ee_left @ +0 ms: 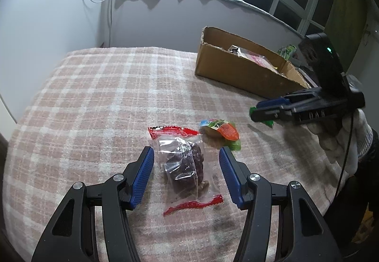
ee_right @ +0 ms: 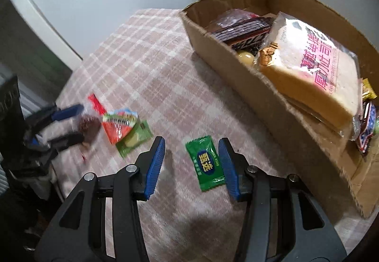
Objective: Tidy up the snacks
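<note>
Right wrist view shows the table (ee_right: pixel 146 67) under a plaid cloth, with the cardboard box (ee_right: pixel 279 98) already holding bread and bars, likely the collecting place. Next, the clear muffin bag (ee_left: pixel 187 164) lies between the left gripper (ee_left: pixel 186 176) fingers, spread and not touching it. Smallest, the green candy (ee_right: pixel 208 162) lies between the right gripper (ee_right: pixel 191 164) fingers, spread, seemingly poised to pinch.

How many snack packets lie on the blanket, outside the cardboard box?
3, perhaps 4. A clear packet with red ends lies between the left gripper's fingers. An orange-green packet lies beside it, maybe overlapping a green one. A small green packet lies between the right gripper's fingers.
</note>
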Demonstrator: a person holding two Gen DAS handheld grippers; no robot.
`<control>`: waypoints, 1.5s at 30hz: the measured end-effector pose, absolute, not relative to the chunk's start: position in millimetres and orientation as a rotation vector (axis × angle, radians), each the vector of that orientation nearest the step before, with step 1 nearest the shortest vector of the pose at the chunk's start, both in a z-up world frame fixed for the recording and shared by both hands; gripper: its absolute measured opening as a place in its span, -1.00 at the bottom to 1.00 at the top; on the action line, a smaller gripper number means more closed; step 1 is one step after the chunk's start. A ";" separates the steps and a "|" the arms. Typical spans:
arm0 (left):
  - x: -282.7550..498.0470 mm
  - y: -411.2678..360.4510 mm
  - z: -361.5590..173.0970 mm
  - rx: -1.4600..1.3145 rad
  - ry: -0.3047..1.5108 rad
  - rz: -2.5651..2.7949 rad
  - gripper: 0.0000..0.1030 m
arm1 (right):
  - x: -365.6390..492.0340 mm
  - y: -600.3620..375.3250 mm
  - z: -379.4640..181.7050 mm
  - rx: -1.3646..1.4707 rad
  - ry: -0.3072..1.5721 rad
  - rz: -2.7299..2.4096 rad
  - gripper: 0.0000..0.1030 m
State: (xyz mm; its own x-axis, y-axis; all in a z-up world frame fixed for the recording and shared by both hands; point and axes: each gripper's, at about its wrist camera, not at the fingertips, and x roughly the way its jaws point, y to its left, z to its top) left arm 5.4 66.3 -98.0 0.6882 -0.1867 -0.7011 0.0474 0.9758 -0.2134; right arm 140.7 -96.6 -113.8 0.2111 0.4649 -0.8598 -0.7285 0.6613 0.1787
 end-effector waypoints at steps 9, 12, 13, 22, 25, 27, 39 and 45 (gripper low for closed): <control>14.7 61.6 -110.1 -0.143 0.845 -0.109 0.03 | 115.4 -91.1 -116.7 -0.509 0.964 0.752 -0.25; 14.7 64.1 -112.3 -0.147 0.846 -0.110 -0.13 | 118.1 -99.2 -115.2 -0.487 0.968 0.749 -0.43; 14.6 64.4 -112.5 -0.148 0.847 -0.111 -0.17 | 118.9 -101.5 -114.4 -0.482 0.968 0.746 -0.46; 11.7 64.1 -108.7 -0.142 0.827 -0.111 -0.29 | 118.0 -101.4 -113.7 -0.473 0.965 0.731 -0.59; 10.8 64.9 -107.2 -0.146 0.819 -0.110 -0.29 | 117.7 -101.7 -110.7 -0.466 0.957 0.727 -0.59; 9.6 65.0 -106.0 -0.149 0.813 -0.111 -0.29 | 117.6 -103.0 -106.6 -0.456 0.946 0.724 -0.59; 13.8 70.6 -76.5 -0.219 0.732 -0.130 -0.30 | 112.1 -110.5 -68.8 -0.393 0.864 0.745 -0.59; 31.4 65.3 -52.1 -0.236 0.681 -0.141 -0.30 | 125.3 -126.7 -45.8 -0.333 0.819 0.706 -0.59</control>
State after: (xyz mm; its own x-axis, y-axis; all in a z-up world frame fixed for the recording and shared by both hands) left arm 31.4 65.3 -52.1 0.7689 -0.2049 -0.6056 0.0516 0.9640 -0.2607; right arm 125.3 -126.8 -45.8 0.4757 0.4424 -0.7603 -0.6868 0.7268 -0.0068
